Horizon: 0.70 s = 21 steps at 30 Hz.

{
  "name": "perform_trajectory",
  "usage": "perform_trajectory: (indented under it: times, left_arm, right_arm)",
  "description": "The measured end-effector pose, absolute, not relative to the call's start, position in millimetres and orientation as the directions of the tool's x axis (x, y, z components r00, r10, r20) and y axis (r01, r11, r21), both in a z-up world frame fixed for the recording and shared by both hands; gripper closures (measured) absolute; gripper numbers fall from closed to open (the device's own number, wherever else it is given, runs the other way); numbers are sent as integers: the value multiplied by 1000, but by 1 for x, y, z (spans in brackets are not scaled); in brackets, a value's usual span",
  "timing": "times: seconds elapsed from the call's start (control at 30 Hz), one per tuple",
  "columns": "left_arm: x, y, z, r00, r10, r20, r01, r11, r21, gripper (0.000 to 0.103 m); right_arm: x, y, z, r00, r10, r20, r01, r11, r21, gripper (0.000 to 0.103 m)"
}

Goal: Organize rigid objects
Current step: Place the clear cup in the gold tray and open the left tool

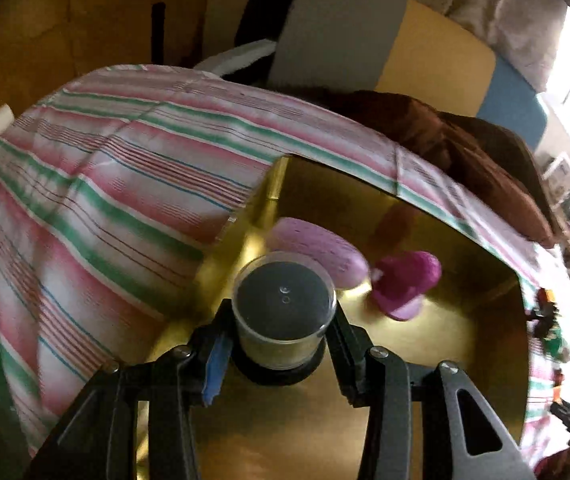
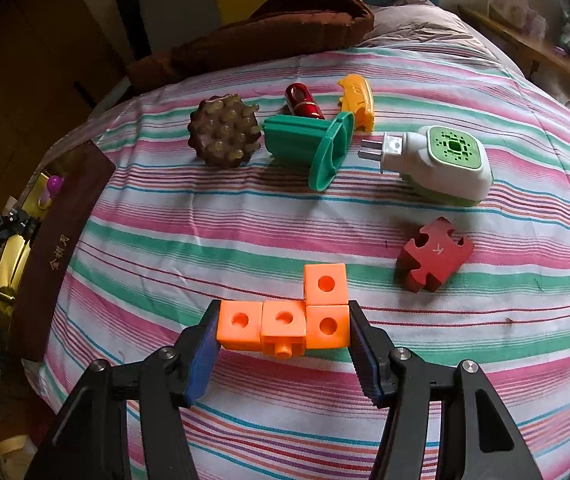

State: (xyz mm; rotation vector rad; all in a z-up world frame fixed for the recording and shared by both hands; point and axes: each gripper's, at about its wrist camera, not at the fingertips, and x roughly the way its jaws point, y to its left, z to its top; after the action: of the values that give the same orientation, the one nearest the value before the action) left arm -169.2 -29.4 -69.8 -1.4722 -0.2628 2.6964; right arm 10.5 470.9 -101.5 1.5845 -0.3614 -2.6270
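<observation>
**A jar over the gold box and orange cubes in the grip**

The little clear jar (image 1: 284,312) with a black lid is standing up straight, its lid facing up at the left wrist camera. It is sitting between the two fingers of the left gripper (image 1: 283,322), over the shiny floor of the gold box (image 1: 465,344). The fingers are standing close on each side of the jar, but I cannot tell if they are pressing on it. Just behind the jar a pink oval thing (image 1: 317,250) is lying flat, and beside that a purple toy (image 1: 405,284) is lying on its side. The box is resting on the striped cloth (image 1: 125,184).

In the right wrist view, the right gripper (image 2: 284,330) is squeezing the orange cube block (image 2: 285,322) from both ends. The block is lying long from left to right across the fingers, with one extra cube sticking up at its right end. Its round holes are facing the camera. Farther away on the cloth a red puzzle piece (image 2: 435,254), a white and green plug (image 2: 441,164), a green holder (image 2: 309,146) lying on its side, a yellow clip (image 2: 359,102), a red tube (image 2: 305,102) and a brown knobby disc (image 2: 223,132) are lying
</observation>
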Motion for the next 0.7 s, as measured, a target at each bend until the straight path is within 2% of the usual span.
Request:
perform_trajectory:
  times: [0.07,0.17,0.37,0.53,0.7]
  left_arm:
    - [-164,-32,-69,-551,120,-826,41,-984,-171,53]
    - [-153,-40,-68,-567,147,-811,68,-972,-224,52]
    - [-100,-36,-57,-664,227,-712,54,-936,-349,52]
    - [-64,-5,-57,-691,274,-669,-60,-944,-326,52]
    - [-46,26,-56,-664,326,-673,-160,-941,-298,52]
  right_arm:
    - [10,471,-102,-470,-162,-868,-77,-972,222,43]
    - [9,472,-104,-463,-157,-873,-78,-973,216,43]
    - [8,471,-104,-463,-152,-873,-74,-975,209,43]
    - [9,468,-104,-460,-142,-876,-72,-978,197,43]
    - [11,465,-100,-477,-139,-868,-67,-979,193,43]
